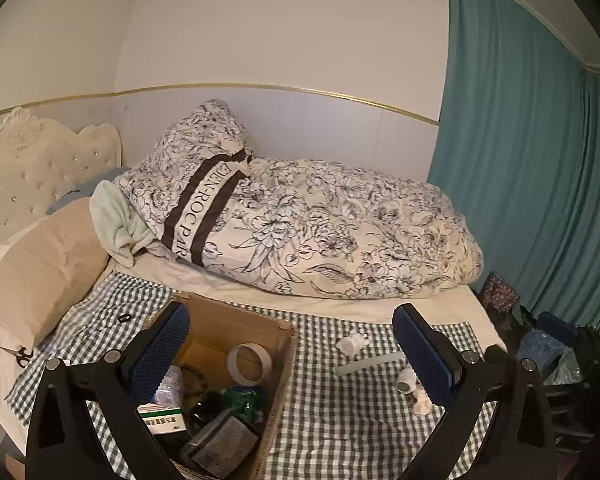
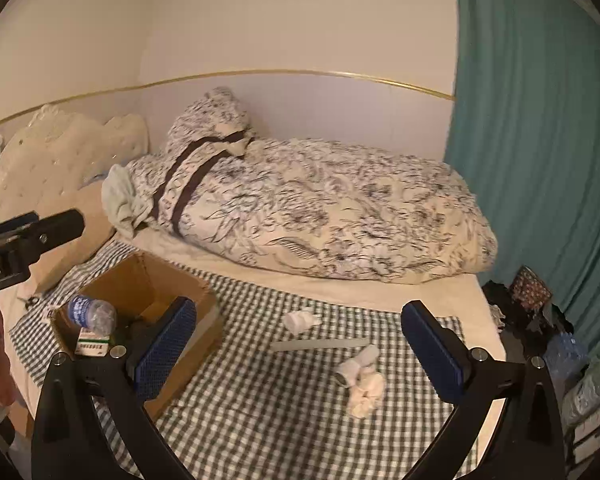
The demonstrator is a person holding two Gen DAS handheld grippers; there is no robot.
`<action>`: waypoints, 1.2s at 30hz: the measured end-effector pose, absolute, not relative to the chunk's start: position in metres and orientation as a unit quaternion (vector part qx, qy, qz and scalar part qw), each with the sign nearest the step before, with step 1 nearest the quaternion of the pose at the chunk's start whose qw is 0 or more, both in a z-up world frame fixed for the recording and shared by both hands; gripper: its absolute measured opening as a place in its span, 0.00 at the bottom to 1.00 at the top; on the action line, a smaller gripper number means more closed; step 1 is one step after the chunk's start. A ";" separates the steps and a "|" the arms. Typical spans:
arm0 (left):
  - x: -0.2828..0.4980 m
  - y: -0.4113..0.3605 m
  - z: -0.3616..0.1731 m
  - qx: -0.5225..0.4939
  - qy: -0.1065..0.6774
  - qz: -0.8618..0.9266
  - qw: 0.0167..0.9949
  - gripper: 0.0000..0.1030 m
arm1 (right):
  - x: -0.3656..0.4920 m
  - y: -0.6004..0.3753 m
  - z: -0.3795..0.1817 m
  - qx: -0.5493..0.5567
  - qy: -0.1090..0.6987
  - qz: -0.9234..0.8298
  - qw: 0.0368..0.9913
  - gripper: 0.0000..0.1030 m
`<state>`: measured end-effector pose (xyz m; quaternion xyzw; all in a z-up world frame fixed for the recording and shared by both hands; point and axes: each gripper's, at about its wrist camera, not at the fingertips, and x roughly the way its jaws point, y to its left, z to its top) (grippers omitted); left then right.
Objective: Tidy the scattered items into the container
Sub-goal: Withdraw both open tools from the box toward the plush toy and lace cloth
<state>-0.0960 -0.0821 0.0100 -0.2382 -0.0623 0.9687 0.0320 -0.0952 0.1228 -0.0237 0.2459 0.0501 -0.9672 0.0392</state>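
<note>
Scissors [image 1: 20, 354] are lying at the far left on the crinkled green-checked cloth [image 1: 340, 420], a black ring [image 1: 124, 317] just beyond. The left gripper [image 1: 292, 354] is hovering over the open cardboard box [image 1: 236, 316], its jaws spread wide, nothing between the blue dimpled pads. Inside the box are sitting a tape roll [image 1: 249, 363], a green-and-white carton [image 1: 162, 420] and a crumpled clear bottle [image 2: 92, 314]. Right of the box, a white wad [image 2: 300, 320], a flat grey strip [image 2: 320, 345] and a small white cylinder [image 2: 358, 362] are lying loose. The right gripper [image 2: 300, 350] is hanging above them, jaws likewise spread.
</note>
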 end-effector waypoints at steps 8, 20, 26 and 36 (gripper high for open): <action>-0.096 -0.058 0.008 -0.241 -0.054 0.968 0.039 1.00 | -0.084 0.169 -0.021 0.241 0.027 -0.970 0.010 1.00; -0.118 -0.007 -0.026 -0.276 -0.024 0.959 0.060 1.00 | -0.088 0.219 -0.053 0.277 0.014 -0.961 -0.012 1.00; -0.138 0.012 -0.048 -0.296 -0.009 0.953 0.065 1.00 | -0.106 0.245 -0.076 0.304 0.002 -0.952 -0.032 1.00; -0.186 0.037 -0.104 -0.343 0.004 0.937 0.067 1.00 | -0.142 0.274 -0.139 0.362 -0.015 -0.931 -0.036 1.00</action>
